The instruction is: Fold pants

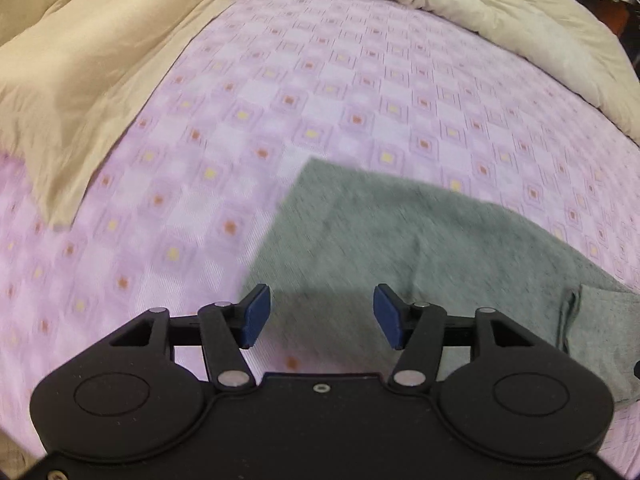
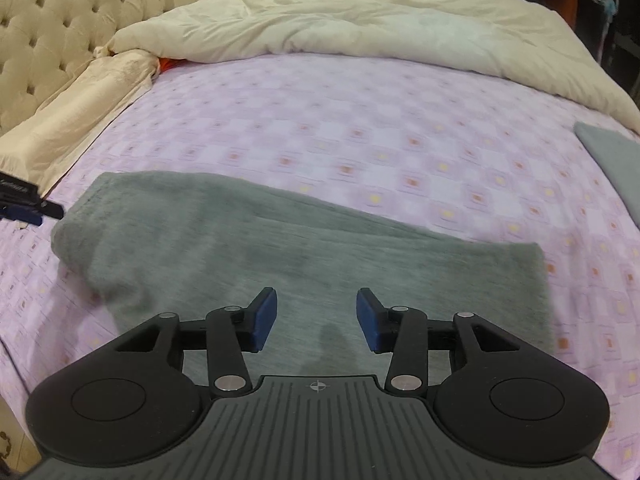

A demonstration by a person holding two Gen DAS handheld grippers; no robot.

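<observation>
Both claws stand wide and hold nothing: my left claw (image 1: 322,316) and my right claw (image 2: 316,318) hover above the grey pants (image 2: 280,240). These lie doubled over flat on the bed (image 2: 360,112), so I judge one fold laid down. Clear of the cloth, I can choose the next grip.

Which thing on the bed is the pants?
Start at the big bed with the pink checked sheet. The pants lie flat on its near side, below the cream duvet. They are dark grey and fuzzy, much bigger than the paler grey cloth at the right edge.
</observation>
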